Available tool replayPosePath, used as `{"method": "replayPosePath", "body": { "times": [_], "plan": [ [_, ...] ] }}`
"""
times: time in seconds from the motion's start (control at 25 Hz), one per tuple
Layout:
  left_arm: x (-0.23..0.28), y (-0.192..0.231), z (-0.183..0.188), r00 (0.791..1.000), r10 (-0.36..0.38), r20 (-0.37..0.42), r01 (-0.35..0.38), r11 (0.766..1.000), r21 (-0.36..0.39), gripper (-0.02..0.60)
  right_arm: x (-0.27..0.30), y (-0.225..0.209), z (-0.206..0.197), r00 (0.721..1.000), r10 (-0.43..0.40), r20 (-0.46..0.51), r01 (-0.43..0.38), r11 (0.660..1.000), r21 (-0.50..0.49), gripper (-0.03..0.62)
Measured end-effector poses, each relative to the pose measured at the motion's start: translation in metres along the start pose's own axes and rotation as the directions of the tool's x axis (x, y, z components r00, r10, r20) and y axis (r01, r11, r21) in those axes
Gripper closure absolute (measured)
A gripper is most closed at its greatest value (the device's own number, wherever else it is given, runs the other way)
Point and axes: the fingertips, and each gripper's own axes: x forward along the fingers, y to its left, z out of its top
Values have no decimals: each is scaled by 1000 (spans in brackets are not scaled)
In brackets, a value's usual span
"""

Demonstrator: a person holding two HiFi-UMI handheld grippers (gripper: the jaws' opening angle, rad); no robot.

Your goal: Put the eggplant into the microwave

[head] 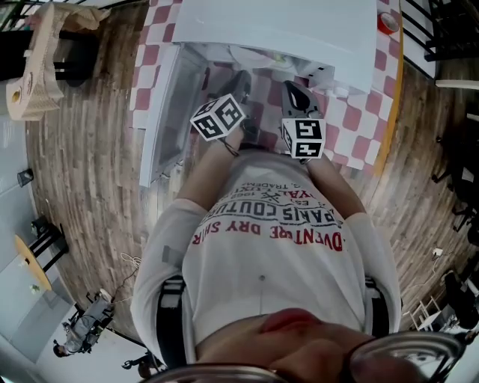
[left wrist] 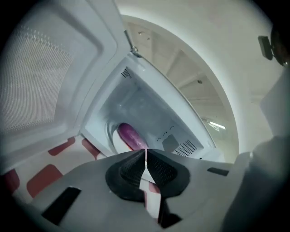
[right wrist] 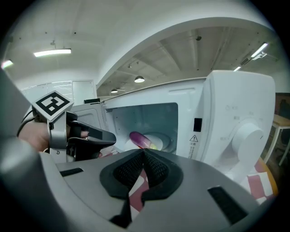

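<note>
The purple eggplant lies on the white turntable plate inside the white microwave, and it shows as well in the right gripper view as eggplant. The microwave door stands swung open to the left. My left gripper is shut and empty, just outside the cavity opening and tilted to one side. My right gripper is also shut with nothing in it, facing the opening from the front. In the head view the left gripper and right gripper sit side by side before the microwave.
The microwave stands on a table with a red-and-white checked cloth. A roll of red tape lies at the table's far right corner. The open door juts out over the table's left edge. Wooden floor surrounds the table, with dark furniture to the right.
</note>
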Motion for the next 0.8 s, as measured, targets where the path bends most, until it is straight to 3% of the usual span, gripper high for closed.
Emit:
{"method": "replayPosePath", "body": {
  "times": [0.12, 0.2, 0.28, 0.36, 0.44, 0.52, 0.8],
  "plan": [
    [-10, -14, 4, 1000, -9, 14, 7, 992, 127, 546, -8, 1, 7, 1000, 9, 28, -9, 1000, -6, 579],
    [-16, -28, 9, 999, -36, 31, 28, 972, 234, 546, -14, 1, 12, 999, 8, 45, -7, 1000, -20, 579],
    [-23, -46, 13, 995, -79, 54, 55, 931, 360, 546, -19, 1, 17, 998, 11, 66, -9, 999, -32, 579],
    [-28, -62, 16, 991, -116, 68, 69, 874, 481, 546, -23, 3, 21, 996, 16, 86, -12, 999, -45, 579],
    [-32, -73, 16, 987, -145, 75, 79, 827, 557, 546, -26, 5, 25, 995, 23, 102, -17, 998, -61, 579],
    [-35, -81, 16, 982, -171, 81, 94, 811, 578, 546, -29, 8, 27, 993, 29, 113, -21, 997, -77, 579],
    [-38, -89, 18, 978, -184, 99, 91, 799, 594, 546, -32, 8, 35, 990, 50, 130, -36, 994, -103, 579]
  ]
}}
